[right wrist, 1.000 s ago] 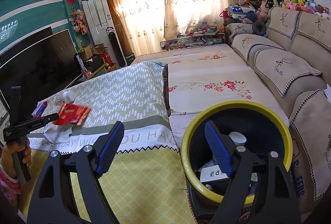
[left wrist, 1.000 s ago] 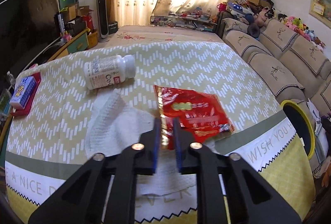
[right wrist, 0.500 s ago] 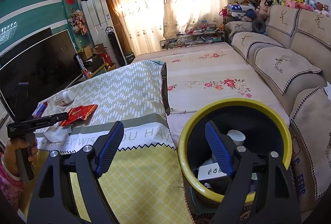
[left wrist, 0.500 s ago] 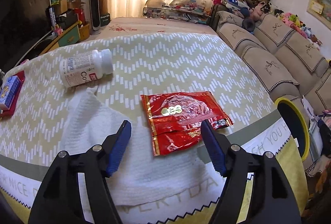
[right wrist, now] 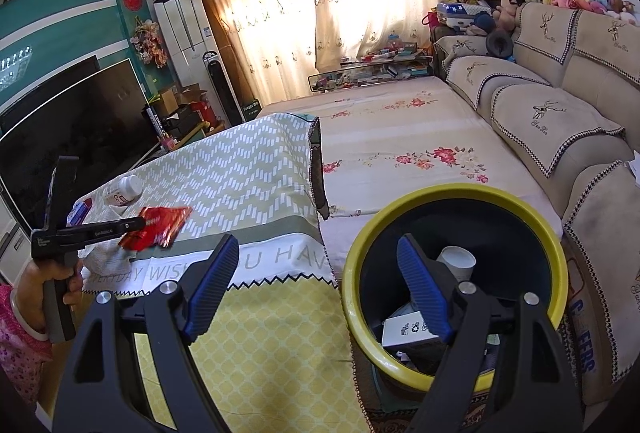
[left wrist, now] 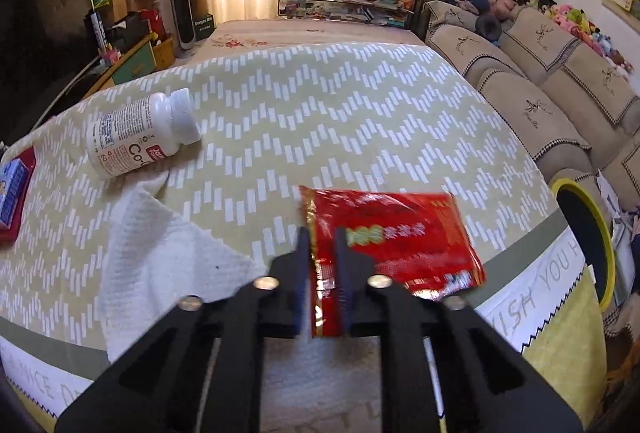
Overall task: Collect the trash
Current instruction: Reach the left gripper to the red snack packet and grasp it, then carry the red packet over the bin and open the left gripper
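Note:
A red foil wrapper (left wrist: 400, 241) sits at the near edge of the zigzag-patterned tablecloth (left wrist: 320, 105). My left gripper (left wrist: 322, 237) is shut on the wrapper's near left edge. In the right wrist view the left gripper (right wrist: 140, 223) holds the wrapper (right wrist: 164, 225) tilted, just above the cloth. My right gripper (right wrist: 316, 253) stands open and holds nothing, in front of the yellow-rimmed trash bin (right wrist: 556, 261). The bin holds a paper cup (right wrist: 456, 261) and a small box (right wrist: 404, 329).
A white pill bottle (left wrist: 140, 137) lies on its side at the back left. A white towel (left wrist: 160, 257) is spread left of the wrapper. A blue box (left wrist: 12, 185) rests on a red tray at the far left. A beige sofa (right wrist: 560, 121) runs along the right.
The left gripper opened wide, moved forward and down over the red wrapper, then shut on its near edge. The right gripper has not moved.

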The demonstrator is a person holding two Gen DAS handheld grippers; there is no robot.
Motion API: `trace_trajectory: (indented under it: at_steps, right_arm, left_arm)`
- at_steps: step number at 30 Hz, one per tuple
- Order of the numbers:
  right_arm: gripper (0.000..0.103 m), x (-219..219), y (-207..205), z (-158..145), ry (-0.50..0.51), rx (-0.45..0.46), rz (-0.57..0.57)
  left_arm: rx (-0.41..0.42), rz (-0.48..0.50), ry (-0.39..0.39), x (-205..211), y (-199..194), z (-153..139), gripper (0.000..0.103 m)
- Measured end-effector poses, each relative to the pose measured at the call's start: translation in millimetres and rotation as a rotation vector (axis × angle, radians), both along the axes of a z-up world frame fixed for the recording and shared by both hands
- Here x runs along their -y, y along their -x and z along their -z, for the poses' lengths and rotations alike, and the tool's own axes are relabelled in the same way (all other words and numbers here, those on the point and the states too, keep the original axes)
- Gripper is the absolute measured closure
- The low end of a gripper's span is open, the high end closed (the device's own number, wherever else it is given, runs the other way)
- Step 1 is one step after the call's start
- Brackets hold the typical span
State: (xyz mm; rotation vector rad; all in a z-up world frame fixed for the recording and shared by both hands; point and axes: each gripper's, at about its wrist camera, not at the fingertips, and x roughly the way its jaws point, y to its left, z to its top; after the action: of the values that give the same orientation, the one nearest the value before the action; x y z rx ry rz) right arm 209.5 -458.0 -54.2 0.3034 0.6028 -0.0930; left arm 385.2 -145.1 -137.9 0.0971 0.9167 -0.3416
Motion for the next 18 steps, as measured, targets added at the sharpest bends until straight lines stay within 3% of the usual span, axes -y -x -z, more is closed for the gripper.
trace_trajectory:
  at_steps: [8, 18]
  right_arm:
    - [0.026, 2.1, 4.8, -5.0, -0.008, 0.018, 0.002]
    - [0.026, 5.0, 26.5, -25.9, 0.003, 0.082, 0.014]
  left_arm:
    - [0.089, 0.069, 0.022, 10.6, 25.5, -18.5, 0.102]
    - [0.247, 0.147, 0.04, 19.8, 82.1, -82.5, 0.102]
